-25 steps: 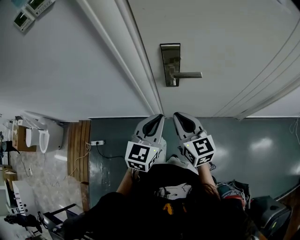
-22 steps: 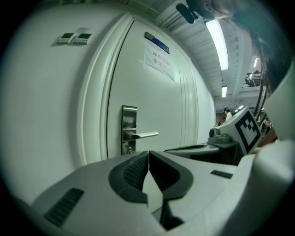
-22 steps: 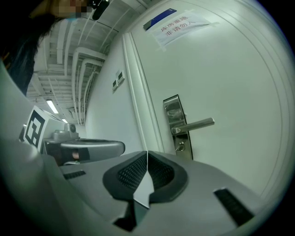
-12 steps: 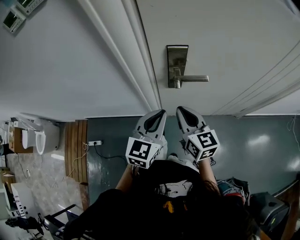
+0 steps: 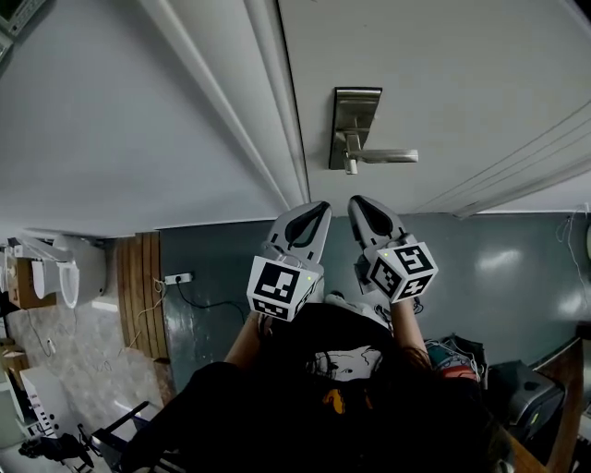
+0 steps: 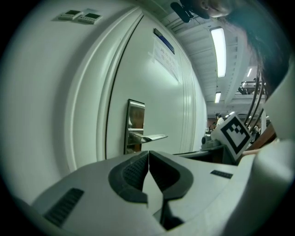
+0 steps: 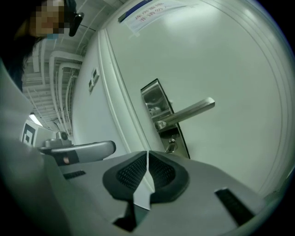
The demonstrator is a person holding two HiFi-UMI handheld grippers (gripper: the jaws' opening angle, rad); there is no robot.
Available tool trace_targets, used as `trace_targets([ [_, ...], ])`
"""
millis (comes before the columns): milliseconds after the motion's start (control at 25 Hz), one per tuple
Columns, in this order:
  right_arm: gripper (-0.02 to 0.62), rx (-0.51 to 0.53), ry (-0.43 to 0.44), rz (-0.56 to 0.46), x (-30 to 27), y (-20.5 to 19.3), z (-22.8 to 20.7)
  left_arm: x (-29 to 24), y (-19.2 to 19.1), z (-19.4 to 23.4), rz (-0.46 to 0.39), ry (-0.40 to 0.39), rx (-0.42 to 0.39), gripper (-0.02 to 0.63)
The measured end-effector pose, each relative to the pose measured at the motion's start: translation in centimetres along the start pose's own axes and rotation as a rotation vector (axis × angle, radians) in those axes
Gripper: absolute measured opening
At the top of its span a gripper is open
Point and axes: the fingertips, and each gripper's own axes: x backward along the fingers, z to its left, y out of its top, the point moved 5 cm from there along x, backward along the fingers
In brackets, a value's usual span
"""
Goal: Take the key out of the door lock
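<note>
The left claw (image 5: 312,211) and right claw (image 5: 361,205) are hovering closed and empty (side by side) near the door (image 5: 462,74); the key (image 7: 170,146) is sitting in the lock plate (image 5: 355,111), beneath the lever (image 5: 390,156).

Your left tongs (image 5: 311,214) and right tongs (image 5: 366,209) sat side by side. The lock plate (image 5: 356,111) on the door (image 5: 462,74) stood well apart at their 12 o'clock. The key (image 7: 170,146) sat in the plate just under the handle (image 5: 390,156), which ran toward 3 o'clock. The door frame (image 5: 271,92) lay at the plate's 9 o'clock.

Key (image 7: 171,146) small and indistinct, door notice (image 7: 147,10) print unreadable, clipped by top edge
</note>
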Motion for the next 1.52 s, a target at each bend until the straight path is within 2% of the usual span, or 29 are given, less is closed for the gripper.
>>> trace_targets([
  [200, 0.009, -0.079, 0.000, 0.009, -1.2, -0.3, -0.8, -0.7, 0.2, 1.1, -0.007, -0.014, 0.006, 0.009],
  [440, 0.011, -0.241, 0.013, 0.007, -2.6, -1.0, -2.8, -1.5, 0.3, 2.3, -0.011, -0.011, 0.020, 0.009],
  [720, 0.075, -0.503, 0.058, -0.035, -4.2, -1.9, -4.7, -1.7, -0.2, 2.8, -0.016, -0.012, 0.035, 0.009],
  [840, 0.101, -0.571, 0.103, -0.062, -4.6, -1.4, -4.9, -1.6, -0.3, 2.9, -0.015, -0.013, 0.040, 0.009],
  [1000, 0.112, -0.665, 0.102, -0.081, -5.6, -1.8, -6.0, -1.9, -0.6, 3.3, -0.014, -0.008, 0.047, 0.009],
  [1160, 0.112, -0.724, 0.095, -0.100, -6.6, -1.7, -6.8, -2.0, -0.8, 3.4, -0.010, -0.006, 0.048, 0.009],
  [1520, 0.088, -0.780, 0.123, -0.146, -7.5, -1.2, -7.0, -1.5, -0.7, 3.6, 0.004, 0.005, 0.040, 0.009],
])
